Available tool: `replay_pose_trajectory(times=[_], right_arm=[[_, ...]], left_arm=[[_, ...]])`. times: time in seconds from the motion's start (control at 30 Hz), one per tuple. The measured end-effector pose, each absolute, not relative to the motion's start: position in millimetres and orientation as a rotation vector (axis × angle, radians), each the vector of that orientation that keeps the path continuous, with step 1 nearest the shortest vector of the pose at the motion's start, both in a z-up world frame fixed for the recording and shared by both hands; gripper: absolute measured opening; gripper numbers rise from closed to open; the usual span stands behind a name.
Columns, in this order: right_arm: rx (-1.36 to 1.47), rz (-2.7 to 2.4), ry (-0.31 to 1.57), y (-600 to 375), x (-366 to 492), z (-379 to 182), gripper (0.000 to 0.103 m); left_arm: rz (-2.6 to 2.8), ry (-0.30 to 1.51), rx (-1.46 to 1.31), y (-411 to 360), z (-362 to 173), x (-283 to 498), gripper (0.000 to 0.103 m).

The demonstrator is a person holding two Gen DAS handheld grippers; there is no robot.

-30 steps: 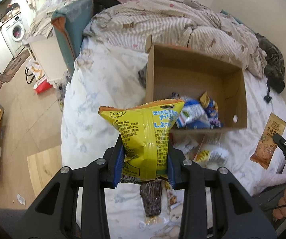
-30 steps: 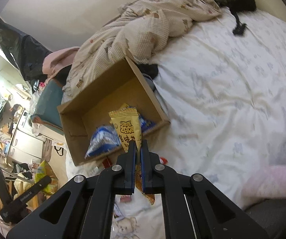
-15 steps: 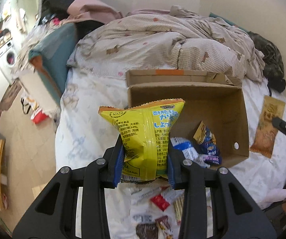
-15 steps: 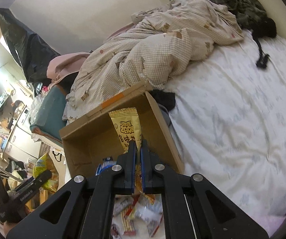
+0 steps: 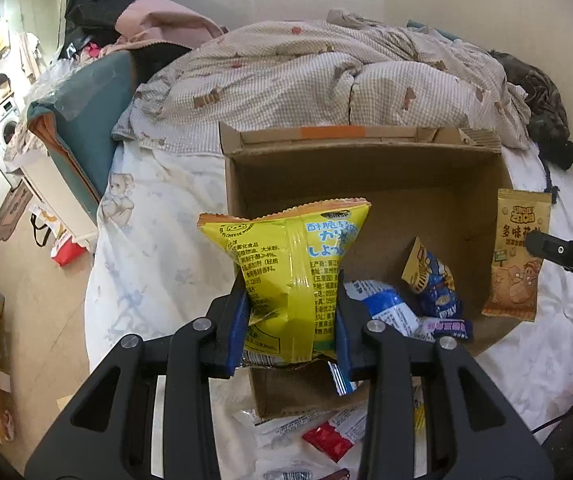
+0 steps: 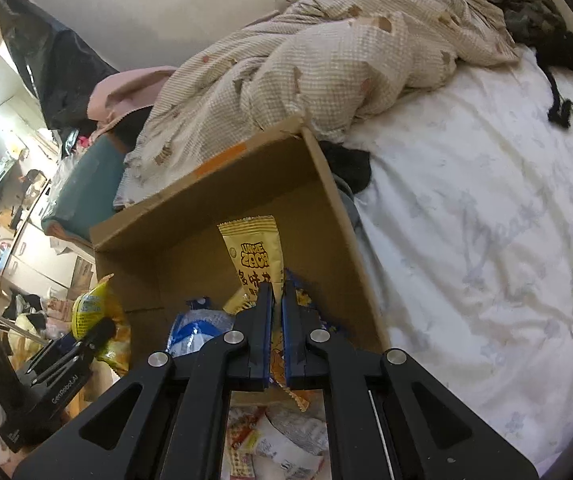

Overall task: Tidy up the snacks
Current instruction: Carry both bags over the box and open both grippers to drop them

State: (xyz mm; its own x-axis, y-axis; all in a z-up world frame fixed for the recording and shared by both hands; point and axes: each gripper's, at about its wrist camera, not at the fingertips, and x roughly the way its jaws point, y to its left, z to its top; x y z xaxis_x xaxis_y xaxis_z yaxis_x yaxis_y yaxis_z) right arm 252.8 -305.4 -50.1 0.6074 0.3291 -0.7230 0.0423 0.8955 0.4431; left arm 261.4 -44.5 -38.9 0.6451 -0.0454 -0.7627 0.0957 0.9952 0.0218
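My left gripper (image 5: 292,300) is shut on a puffy yellow snack bag (image 5: 290,264), held upright above the near wall of an open cardboard box (image 5: 366,184) on the bed. The right gripper (image 6: 277,292) is shut on a flat tan peanut packet (image 6: 252,252), which hangs over the box's right side; the same peanut packet (image 5: 520,260) shows at the right of the left wrist view. Inside the box lie a blue-and-white packet (image 5: 390,308) and a blue-and-yellow one (image 5: 432,280). The yellow snack bag (image 6: 92,312) and left gripper appear at the left of the right wrist view.
Several loose snack packets (image 5: 326,436) lie on the white sheet (image 6: 486,240) in front of the box. A rumpled checked quilt (image 5: 326,80) is piled behind the box. The bed's left edge drops to a tiled floor (image 5: 46,300) with clutter.
Both grippers moved forward with their packets toward the box, which now looms larger. The yellow bag now sits over the box's near wall and the peanut packet over its inside.
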Motion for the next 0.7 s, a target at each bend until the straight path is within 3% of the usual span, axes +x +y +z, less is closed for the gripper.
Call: replay_pose_trajectory(times=[0.7], right_arm=[[0.513,0.192,0.99,-302.5,264.0,-66.9,0.005]], left_arm=[[-0.092,0.865,-0.024,-37.5,-37.0,265.3,0.034]])
